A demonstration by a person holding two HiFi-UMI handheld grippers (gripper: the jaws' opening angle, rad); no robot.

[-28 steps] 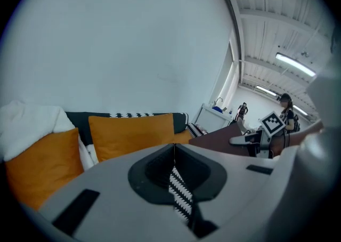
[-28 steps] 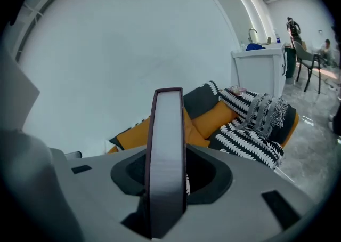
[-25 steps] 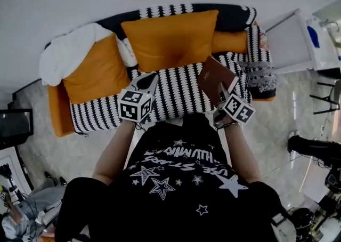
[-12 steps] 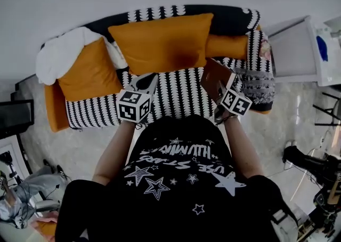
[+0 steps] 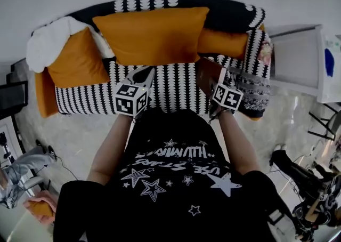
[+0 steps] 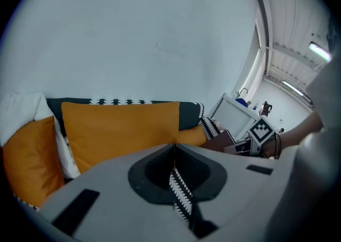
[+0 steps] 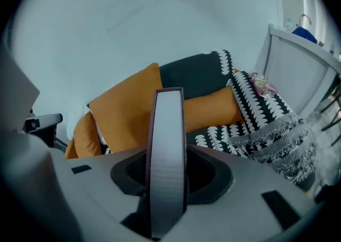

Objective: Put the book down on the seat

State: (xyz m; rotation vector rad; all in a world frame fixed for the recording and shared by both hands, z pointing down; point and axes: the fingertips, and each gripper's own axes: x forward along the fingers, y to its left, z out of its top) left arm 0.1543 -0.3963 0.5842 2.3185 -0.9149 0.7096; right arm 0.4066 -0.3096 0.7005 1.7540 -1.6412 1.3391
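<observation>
A brown-covered book [image 5: 208, 74] is held over the right end of the black-and-white patterned seat [image 5: 176, 89]. My right gripper [image 5: 217, 87] is shut on it. In the right gripper view the book [image 7: 168, 118] stands edge-on between the jaws of the right gripper [image 7: 168, 156], with its grey page edge facing me. Whether it touches the seat [image 7: 224, 134] I cannot tell. My left gripper [image 5: 144, 77] hovers over the middle of the seat. The left gripper [image 6: 174, 145] has its jaw tips together and holds nothing. The left gripper view also catches the book [image 6: 221, 140] at the right.
A large orange cushion [image 5: 152, 33] leans on the sofa back. A second orange cushion [image 5: 77, 59] and a white blanket [image 5: 48, 38] fill the left end. A patterned throw [image 5: 256, 83] drapes the right arm. A white chair [image 5: 295, 57] stands right of the sofa.
The head view has swung, so the sofa sits further left in it. Both grippers have edged slightly farther over the seat. The book stays gripped in the right gripper.
</observation>
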